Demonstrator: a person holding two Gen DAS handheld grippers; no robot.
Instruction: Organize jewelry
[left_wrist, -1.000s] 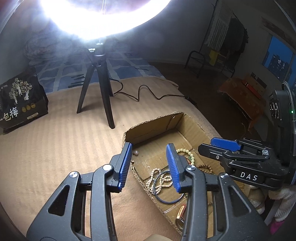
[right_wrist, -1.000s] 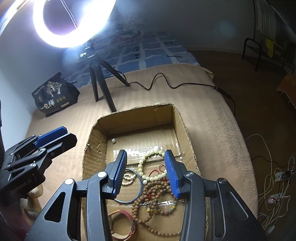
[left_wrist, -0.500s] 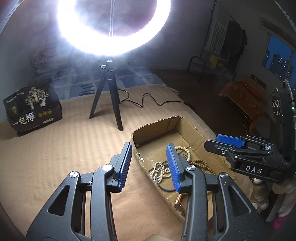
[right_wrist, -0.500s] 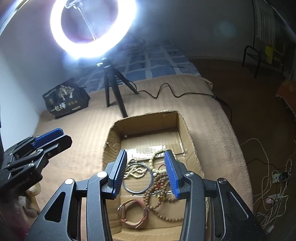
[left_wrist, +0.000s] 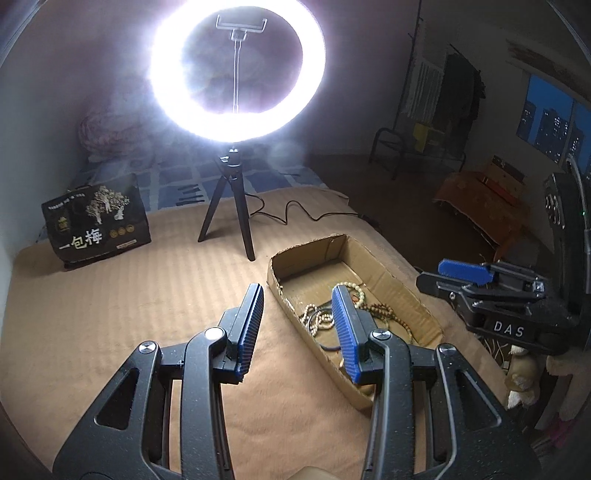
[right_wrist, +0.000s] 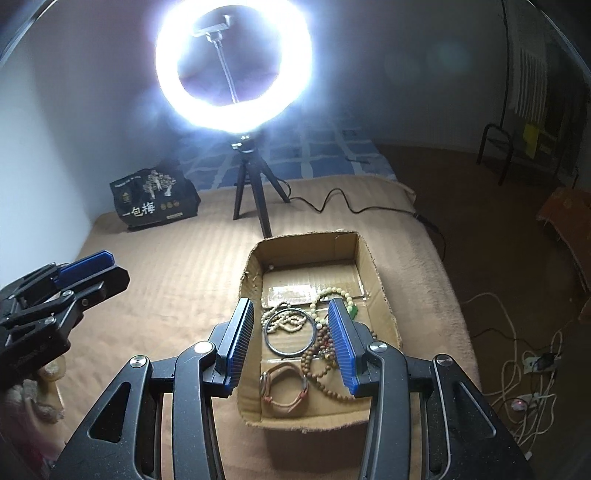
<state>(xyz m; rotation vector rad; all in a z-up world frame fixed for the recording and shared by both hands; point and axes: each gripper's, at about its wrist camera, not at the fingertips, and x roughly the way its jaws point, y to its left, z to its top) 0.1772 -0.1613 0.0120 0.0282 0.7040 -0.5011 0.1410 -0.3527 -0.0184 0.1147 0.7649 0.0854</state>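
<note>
An open cardboard box (right_wrist: 306, 251) lies on the tan blanket and holds the jewelry. Inside are a dark bangle (right_wrist: 290, 352), cream beads (right_wrist: 284, 321), pale green beads (right_wrist: 332, 295), a brown bead string (right_wrist: 325, 365) and a leather strap bracelet (right_wrist: 284, 384). My right gripper (right_wrist: 290, 302) hovers above the box's near half, open, with nothing between its blue pads. My left gripper (left_wrist: 297, 291) hangs over the blanket just left of the box (left_wrist: 306, 251), also open and empty. Each gripper shows at the edge of the other's view: the right gripper (left_wrist: 443, 277) and the left gripper (right_wrist: 99, 266).
A lit ring light (left_wrist: 236, 74) on a black tripod (left_wrist: 229, 214) stands behind the box, its cable (left_wrist: 295, 218) trailing right. A black printed bag (left_wrist: 98, 225) sits at the far left. The bed's edge drops to the floor at the right, where white cords (right_wrist: 524, 387) lie.
Both grippers have risen and pulled back from the box, which now looks smaller and farther. The whole ring light has come into view. The jaws kept their width.
</note>
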